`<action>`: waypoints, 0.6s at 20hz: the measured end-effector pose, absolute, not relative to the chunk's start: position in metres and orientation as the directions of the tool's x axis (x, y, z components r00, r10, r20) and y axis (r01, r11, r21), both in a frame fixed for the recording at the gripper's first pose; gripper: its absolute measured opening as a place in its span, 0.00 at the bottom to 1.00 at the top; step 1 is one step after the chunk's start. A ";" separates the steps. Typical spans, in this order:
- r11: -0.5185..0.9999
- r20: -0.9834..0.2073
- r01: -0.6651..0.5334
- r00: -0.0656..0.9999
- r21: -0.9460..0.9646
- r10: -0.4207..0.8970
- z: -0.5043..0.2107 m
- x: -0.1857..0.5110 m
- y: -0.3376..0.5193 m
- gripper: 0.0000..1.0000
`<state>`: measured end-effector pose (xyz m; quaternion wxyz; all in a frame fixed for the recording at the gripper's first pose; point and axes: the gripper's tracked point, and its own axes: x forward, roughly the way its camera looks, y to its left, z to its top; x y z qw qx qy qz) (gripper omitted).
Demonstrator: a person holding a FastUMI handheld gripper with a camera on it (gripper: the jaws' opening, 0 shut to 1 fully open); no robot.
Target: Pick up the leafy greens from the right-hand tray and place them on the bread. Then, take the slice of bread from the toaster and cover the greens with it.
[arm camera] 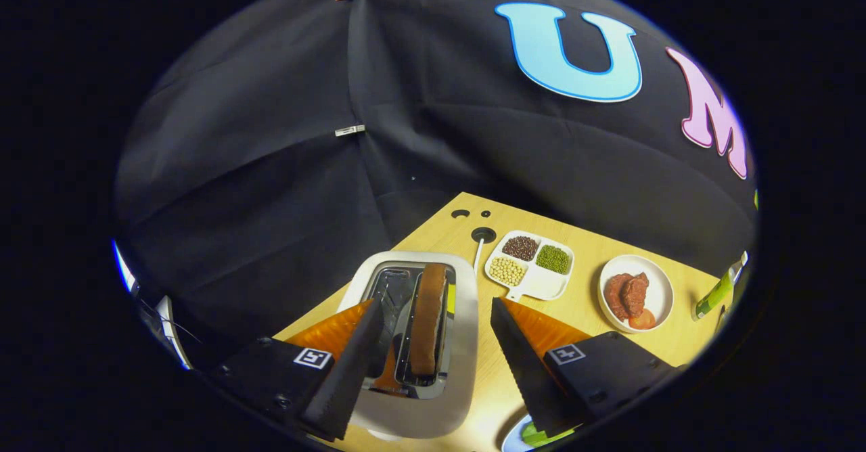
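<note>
Your gripper [433, 344] hangs above the light wooden counter [609, 245] with its fingers spread wide apart, clamped on nothing. The left finger [348, 364] lies over the left slot of the white and chrome two-slot toaster [460, 344], which sits between the two fingers.

The brown slice of bread [428, 320] stands upright in the toaster's right slot, its top edge proud of the opening. It lies between your fingers, nearer the left one, and neither finger touches it. The left slot looks empty, though your left finger covers its near end.

A white cable [477, 256] runs from behind the toaster to a round hole in the counter.

Beyond the right finger [524, 364] sits a white divided dish [541, 283] with three filled compartments: dark brown beans, green beans and pale yellow beans. To its right, well apart from the toaster, stands a round white plate [657, 289] carrying red-brown meat pieces and a tomato slice.

Further right, at the counter's far end, lies a green and white object [716, 294]; you cannot tell what it is.

Under the base of your right finger, a scrap of leafy greens [541, 433] shows on a blue-rimmed white tray [513, 438]; most of both is hidden by the finger.
</note>
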<state>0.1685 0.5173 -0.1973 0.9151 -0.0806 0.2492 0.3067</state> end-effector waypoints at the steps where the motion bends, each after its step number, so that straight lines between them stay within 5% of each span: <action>1: 0.802 -0.506 -0.597 0.691 0.004 0.516 -0.199 0.172 0.518 0.98; 6: 0.808 -0.510 -0.587 0.711 -0.051 0.484 -0.207 0.180 0.523 0.80; 12: 0.797 -0.538 -0.604 0.675 -0.011 0.504 -0.212 0.171 0.532 0.20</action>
